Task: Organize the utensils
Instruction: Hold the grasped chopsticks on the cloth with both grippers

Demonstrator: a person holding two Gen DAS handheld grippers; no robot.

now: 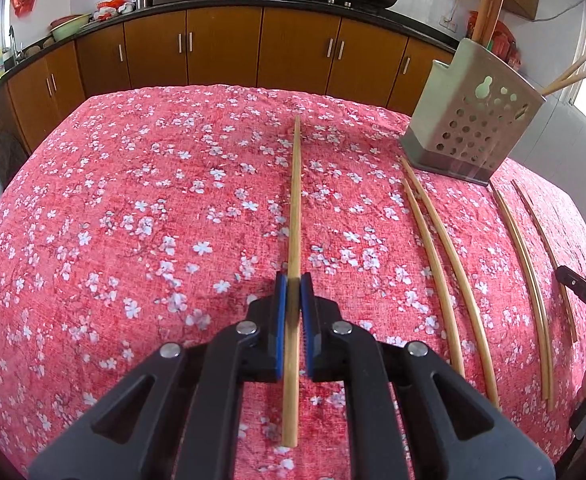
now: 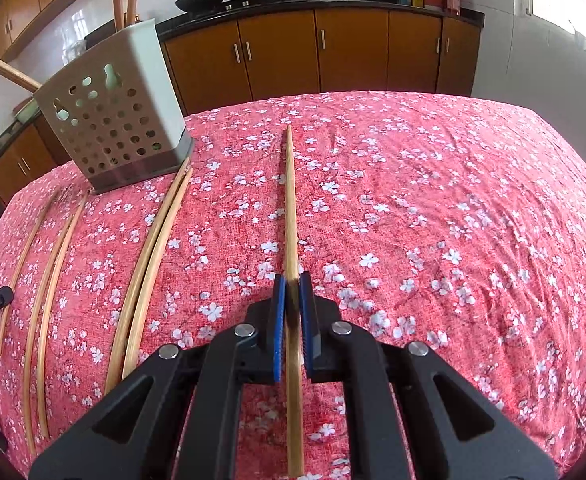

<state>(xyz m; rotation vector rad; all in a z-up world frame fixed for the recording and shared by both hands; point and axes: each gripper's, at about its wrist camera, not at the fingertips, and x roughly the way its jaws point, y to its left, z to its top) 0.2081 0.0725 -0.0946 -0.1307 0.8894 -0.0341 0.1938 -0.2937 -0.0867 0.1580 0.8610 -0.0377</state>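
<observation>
— Kitchen cabinets behind; floral-clothed surface [image 1: 133, 200] in front. What's obscured?

— Perforated holder [image 1: 473, 120]: contents hidden, upright sticks cut off at the top. Loose chopsticks [image 1: 453, 264]: near ends run out of sight.

— And the tongs?

— Left tongs [image 1: 294, 292]: clamped on one chopstick [image 1: 295, 200], pointing ahead along the blue pads. Right tongs [image 2: 292, 292]: clamped on another chopstick [image 2: 290, 200], likewise.

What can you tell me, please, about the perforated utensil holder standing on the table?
The utensil holder is a pale grey-green, plastic-looking box with a darker base band. Its front wall is punched with round holes and a gourd-shaped cutout. It stands upright on the floral red tablecloth, with several chopsticks already leaning out of its top. More chopsticks lie on the cloth, their tips near its base.
</observation>
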